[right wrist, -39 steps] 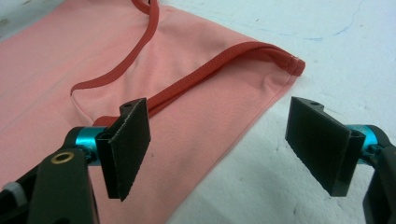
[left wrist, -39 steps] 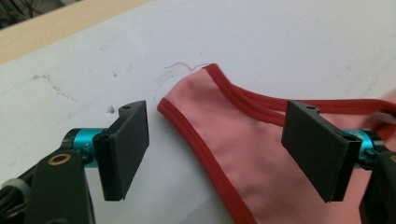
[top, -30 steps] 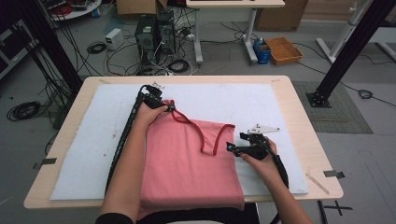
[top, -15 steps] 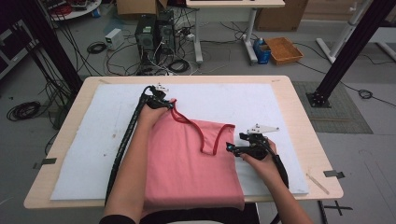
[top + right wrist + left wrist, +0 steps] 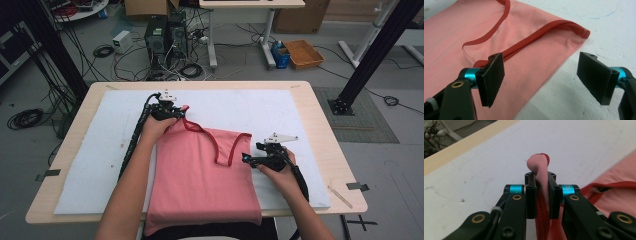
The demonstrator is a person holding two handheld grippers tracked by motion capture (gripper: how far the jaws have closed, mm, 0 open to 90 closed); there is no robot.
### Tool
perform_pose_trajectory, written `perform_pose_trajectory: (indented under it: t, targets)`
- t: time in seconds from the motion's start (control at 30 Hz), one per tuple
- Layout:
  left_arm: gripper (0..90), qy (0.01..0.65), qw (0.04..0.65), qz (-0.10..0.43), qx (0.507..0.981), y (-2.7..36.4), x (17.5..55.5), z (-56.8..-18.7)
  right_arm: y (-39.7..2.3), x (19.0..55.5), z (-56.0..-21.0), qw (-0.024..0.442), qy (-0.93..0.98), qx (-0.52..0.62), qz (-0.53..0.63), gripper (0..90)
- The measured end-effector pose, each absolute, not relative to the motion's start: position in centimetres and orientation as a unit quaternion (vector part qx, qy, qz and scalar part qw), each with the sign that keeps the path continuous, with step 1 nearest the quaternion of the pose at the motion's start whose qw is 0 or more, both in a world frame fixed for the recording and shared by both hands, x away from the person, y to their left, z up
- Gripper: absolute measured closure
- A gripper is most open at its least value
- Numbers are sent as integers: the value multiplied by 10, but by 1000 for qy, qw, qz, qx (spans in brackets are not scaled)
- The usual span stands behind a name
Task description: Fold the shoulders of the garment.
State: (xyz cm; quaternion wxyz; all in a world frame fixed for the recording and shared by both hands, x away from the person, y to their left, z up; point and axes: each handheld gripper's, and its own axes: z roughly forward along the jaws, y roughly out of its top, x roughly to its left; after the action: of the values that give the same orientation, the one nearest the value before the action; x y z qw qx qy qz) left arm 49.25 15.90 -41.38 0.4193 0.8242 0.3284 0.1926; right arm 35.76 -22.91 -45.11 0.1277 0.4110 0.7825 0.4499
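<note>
Top (image 5: 200, 175) lay flat on white mat (image 5: 300, 115), hem over near edge. Left gripper (image 5: 541, 192) pinched tight on strap (image 5: 541, 170). Right gripper (image 5: 544, 77) wide open, empty, over right corner. Hard pull might slip strap free or bunch cloth.

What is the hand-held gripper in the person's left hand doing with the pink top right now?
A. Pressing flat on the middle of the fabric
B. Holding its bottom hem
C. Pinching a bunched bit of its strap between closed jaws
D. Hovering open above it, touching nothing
C: in the left gripper view the left hand-held gripper has its jaws shut on a bunched strap end of the pink top, which pokes up between them.
</note>
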Motion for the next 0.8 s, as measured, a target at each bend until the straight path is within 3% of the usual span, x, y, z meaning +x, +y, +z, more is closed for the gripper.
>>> perform_pose_trajectory:
  t: [0.17,0.8]
  targets:
    - [805,306,455,197,813,160,462,-406,-229,358,-451,128,784,409,449,229]
    - [805,272,484,186,810,167,388,-426,-227,358,-451,128,790,407,441,229]
